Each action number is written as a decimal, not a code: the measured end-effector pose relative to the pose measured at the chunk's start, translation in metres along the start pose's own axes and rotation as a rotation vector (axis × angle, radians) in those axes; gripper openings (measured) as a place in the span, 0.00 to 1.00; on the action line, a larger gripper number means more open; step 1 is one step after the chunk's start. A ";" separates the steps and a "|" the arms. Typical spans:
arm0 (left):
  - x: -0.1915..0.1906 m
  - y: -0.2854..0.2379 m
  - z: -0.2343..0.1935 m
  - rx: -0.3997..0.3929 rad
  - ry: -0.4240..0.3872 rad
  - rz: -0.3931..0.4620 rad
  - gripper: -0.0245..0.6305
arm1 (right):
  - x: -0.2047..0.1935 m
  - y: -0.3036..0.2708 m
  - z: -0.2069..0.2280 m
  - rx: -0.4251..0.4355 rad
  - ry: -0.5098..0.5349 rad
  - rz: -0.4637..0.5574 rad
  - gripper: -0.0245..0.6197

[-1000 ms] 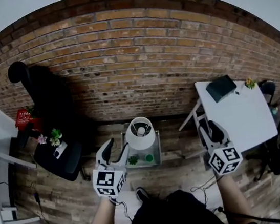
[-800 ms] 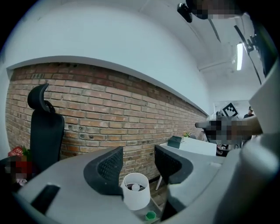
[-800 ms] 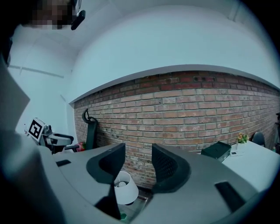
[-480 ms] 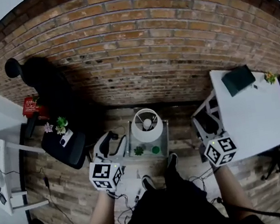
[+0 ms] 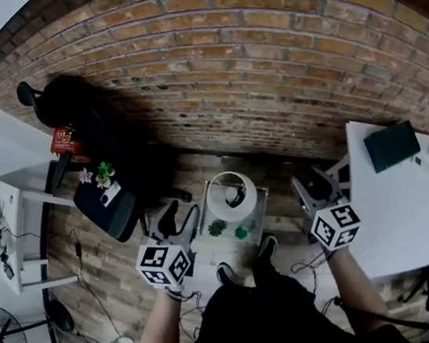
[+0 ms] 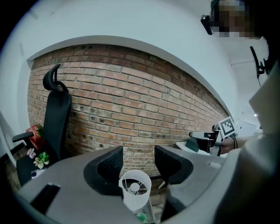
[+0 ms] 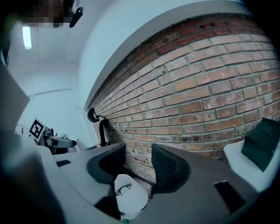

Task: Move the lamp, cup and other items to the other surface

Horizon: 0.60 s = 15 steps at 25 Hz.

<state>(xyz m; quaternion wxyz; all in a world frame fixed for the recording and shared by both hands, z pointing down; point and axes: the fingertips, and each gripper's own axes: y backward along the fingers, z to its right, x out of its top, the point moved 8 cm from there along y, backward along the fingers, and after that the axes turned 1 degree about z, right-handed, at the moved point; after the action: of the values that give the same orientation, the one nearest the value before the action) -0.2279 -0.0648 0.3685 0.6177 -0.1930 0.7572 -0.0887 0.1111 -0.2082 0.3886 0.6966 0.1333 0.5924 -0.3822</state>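
**Lamp on the low table, both claws empty**

White-shaded table lamp (image 5: pixel 228 196) stands at frame centre on a small grey side table (image 5: pixel 258 210), just above a small green plant (image 5: pixel 217 227) and a round green item (image 5: pixel 241 233). The left gripper (image 5: pixel 178 214) hovers at the table's left edge, jaws wide apart and holding nothing. The right gripper (image 5: pixel 314 189) hangs to the table's right, jaws partly apart and likewise bare. A white desk (image 5: pixel 409 203) at the right edge carries a dark green box (image 5: pixel 391 145). A black office chair (image 5: pixel 103 198) sits at left before the red brick wall (image 5: pixel 247 67).
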 end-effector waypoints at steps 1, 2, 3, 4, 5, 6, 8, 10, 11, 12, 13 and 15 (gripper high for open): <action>-0.001 -0.002 0.003 0.009 -0.016 -0.011 0.38 | -0.004 -0.005 0.003 0.011 -0.004 -0.008 0.34; -0.003 -0.003 0.005 0.016 -0.037 -0.021 0.38 | -0.008 -0.009 0.006 0.020 -0.005 -0.014 0.34; -0.004 -0.005 0.006 0.021 -0.058 -0.031 0.38 | -0.010 -0.014 0.009 0.027 -0.004 -0.018 0.34; -0.004 -0.006 0.005 0.025 -0.075 -0.041 0.38 | -0.012 -0.018 0.010 0.034 -0.001 -0.022 0.34; -0.005 -0.007 0.002 0.030 -0.086 -0.053 0.38 | -0.014 -0.022 0.010 0.042 0.001 -0.027 0.34; -0.007 -0.006 -0.002 0.037 -0.091 -0.066 0.38 | -0.016 -0.026 0.009 0.050 0.003 -0.033 0.34; -0.012 -0.004 -0.011 0.050 -0.090 -0.093 0.38 | -0.024 -0.031 0.006 0.064 0.005 -0.050 0.34; -0.021 -0.009 -0.018 0.049 -0.098 -0.114 0.38 | -0.036 -0.037 0.006 0.070 0.008 -0.069 0.34; -0.026 -0.015 -0.021 0.042 -0.111 -0.121 0.38 | -0.041 -0.040 0.008 0.070 0.009 -0.077 0.34; -0.031 -0.021 -0.025 0.032 -0.128 -0.130 0.38 | -0.046 -0.045 0.010 0.068 0.011 -0.084 0.34; -0.037 -0.027 -0.029 0.017 -0.148 -0.142 0.38 | -0.051 -0.048 0.011 0.063 0.013 -0.092 0.34; -0.051 -0.039 -0.036 -0.022 -0.188 -0.180 0.38 | -0.060 -0.054 0.013 0.048 0.017 -0.111 0.34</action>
<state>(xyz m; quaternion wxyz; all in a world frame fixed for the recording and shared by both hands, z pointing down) -0.2471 -0.0836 0.4373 0.6732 -0.2746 0.6766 -0.1169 0.0829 -0.2307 0.4620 0.6660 0.1201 0.5954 -0.4330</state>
